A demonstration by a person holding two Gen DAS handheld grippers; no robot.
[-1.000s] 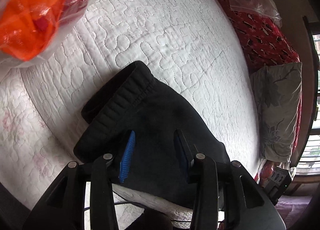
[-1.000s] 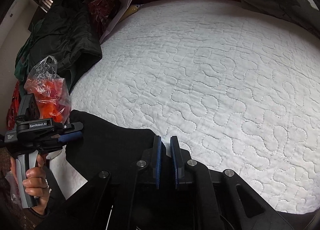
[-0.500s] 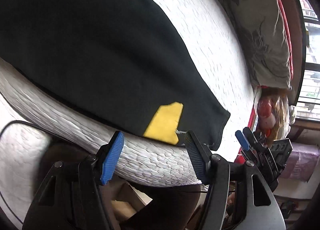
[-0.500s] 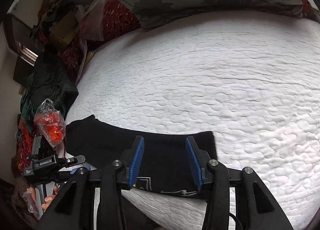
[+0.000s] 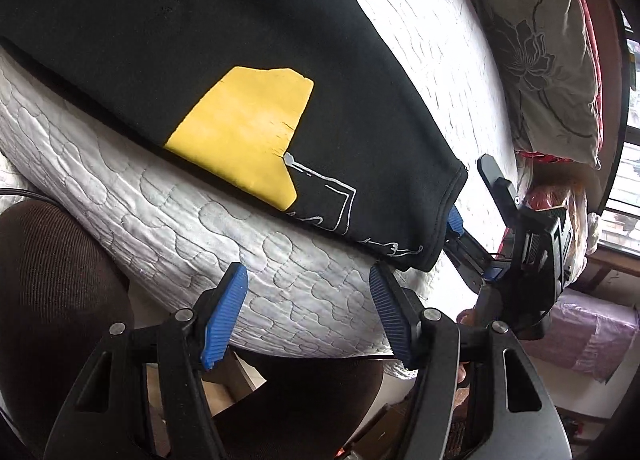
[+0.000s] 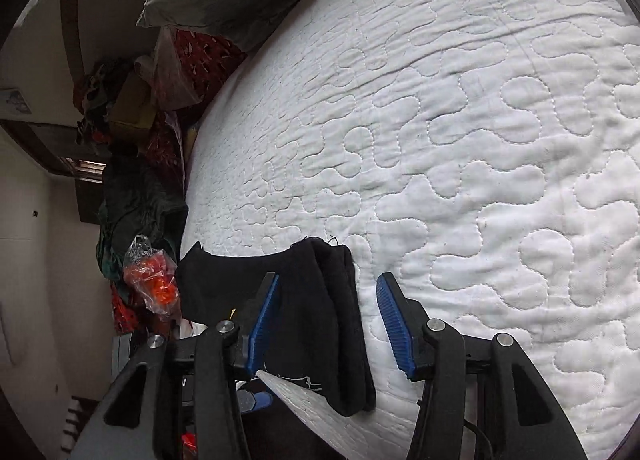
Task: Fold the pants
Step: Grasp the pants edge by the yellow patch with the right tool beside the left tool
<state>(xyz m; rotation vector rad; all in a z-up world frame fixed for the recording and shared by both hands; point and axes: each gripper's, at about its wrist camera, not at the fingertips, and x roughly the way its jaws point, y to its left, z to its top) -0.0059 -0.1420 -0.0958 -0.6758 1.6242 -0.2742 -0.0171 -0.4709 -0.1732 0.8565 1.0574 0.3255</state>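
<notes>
The black pants (image 5: 208, 31) lie along the near edge of the white quilted bed (image 5: 420, 31), with a yellow patch (image 5: 244, 135) and white line print near the leg cuff (image 5: 436, 227). My left gripper (image 5: 308, 312) is open and empty, just below the bed edge under the cuff. In the right wrist view the cuff end (image 6: 332, 308) lies between the fingers of my open right gripper (image 6: 326, 324), which holds nothing. The right gripper also shows in the left wrist view (image 5: 516, 244), beside the cuff.
A grey flowered pillow (image 5: 548, 59) lies at the head of the bed. Dark clothes (image 6: 140, 199), a red cloth (image 6: 188, 59) and an orange plastic bag (image 6: 150, 276) are piled beside the bed. A brown chair (image 5: 52, 280) stands below the bed edge.
My right gripper let go of the pants and opened. Both grippers swung to the leg cuff end at the bed edge; the left stayed open and dropped below the edge.
</notes>
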